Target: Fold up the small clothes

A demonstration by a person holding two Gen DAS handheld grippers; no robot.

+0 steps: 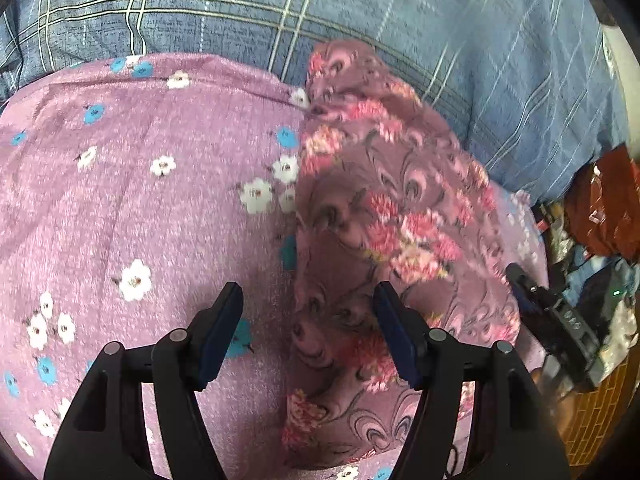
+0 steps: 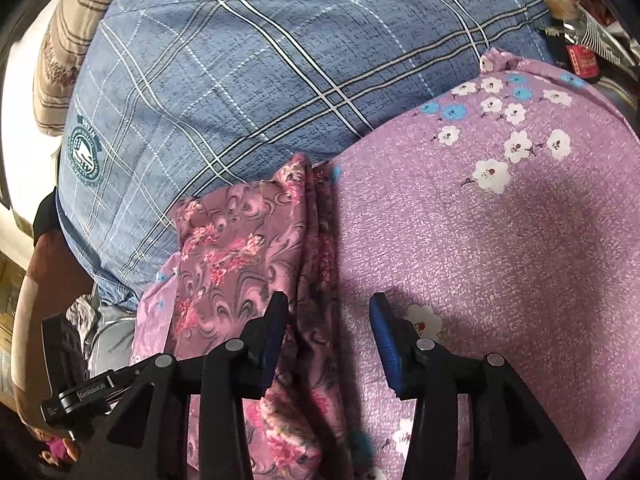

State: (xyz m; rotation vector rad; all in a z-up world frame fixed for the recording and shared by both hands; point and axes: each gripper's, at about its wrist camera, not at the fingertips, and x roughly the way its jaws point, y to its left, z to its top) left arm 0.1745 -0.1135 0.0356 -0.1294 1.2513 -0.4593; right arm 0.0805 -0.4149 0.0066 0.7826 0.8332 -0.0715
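Both my grippers hang over the small floral garment, a dusty-pink piece lying bunched on the lilac flowered sheet, just in front of the blue plaid pillow. The left gripper has its jaws wide apart, clamped on nothing, straddling the garment's near edge. The right gripper is also parted and empty, above the garment's long folded edge. I judge the cloth thin, limp and light, likely to slump, so I would pinch it at hem or corner. Beside the garment the sheet offers open room; the pillow beyond it hems me in.
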